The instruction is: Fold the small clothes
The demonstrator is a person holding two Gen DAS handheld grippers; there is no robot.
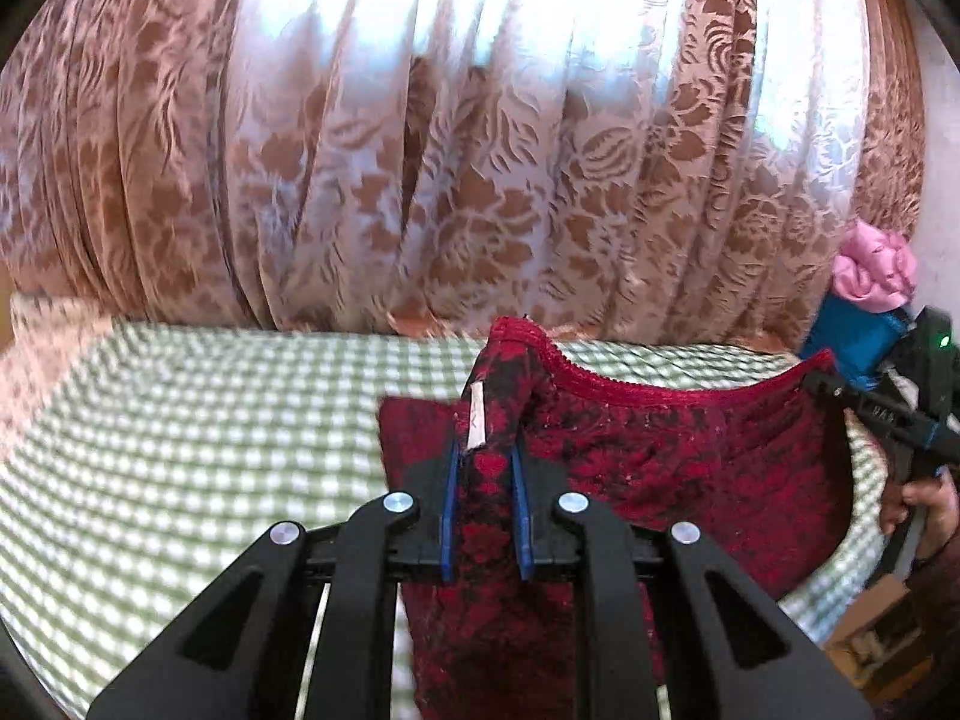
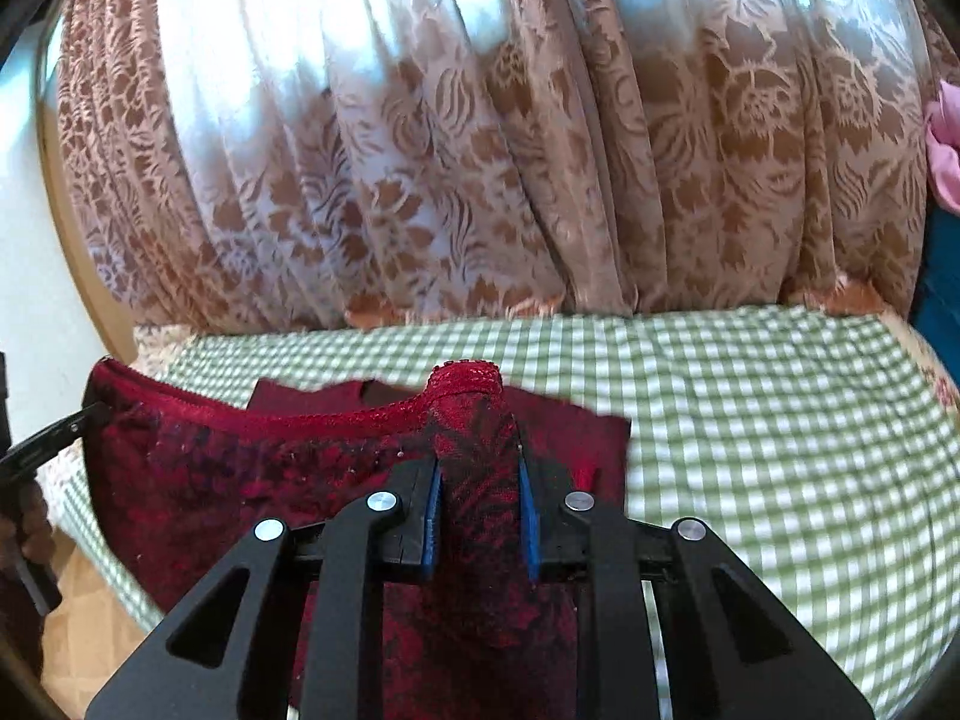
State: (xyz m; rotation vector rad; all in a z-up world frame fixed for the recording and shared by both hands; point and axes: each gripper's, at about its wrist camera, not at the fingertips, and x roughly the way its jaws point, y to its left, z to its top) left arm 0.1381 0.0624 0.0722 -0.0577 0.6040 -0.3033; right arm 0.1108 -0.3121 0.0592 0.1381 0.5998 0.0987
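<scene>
**Red garment held up at both corners above the bed**

Left gripper (image 1: 485, 480) had its jaws pinching one end of the red patterned garment (image 1: 660, 456); a white label (image 1: 477, 420) stood just above the blue pads (image 1: 449, 510). Right gripper (image 2: 480, 501) pinched the other end the same way, jaws closed on a bunched fold of cloth. The lace-trimmed waistband (image 2: 336, 417) sagged in a curve between the two grips. The garment hung over the green checked bedcover (image 2: 750, 432), in front of a dark red piece (image 2: 564, 426) lying flat behind it. A floral curtain (image 1: 420, 150) closed off the back.

Judgement: the step looked like spreading before a fold. To do it well, the grippers should draw apart until the waistband runs straight, keep level with each other, then lower the hanging edge onto the cover first, so the cloth lies flat without creasing.

Containers: at the far right, a blue container (image 1: 855, 339) held crumpled pink cloth (image 1: 876, 270) heaped over its top. What lay beneath could not be told.
</scene>
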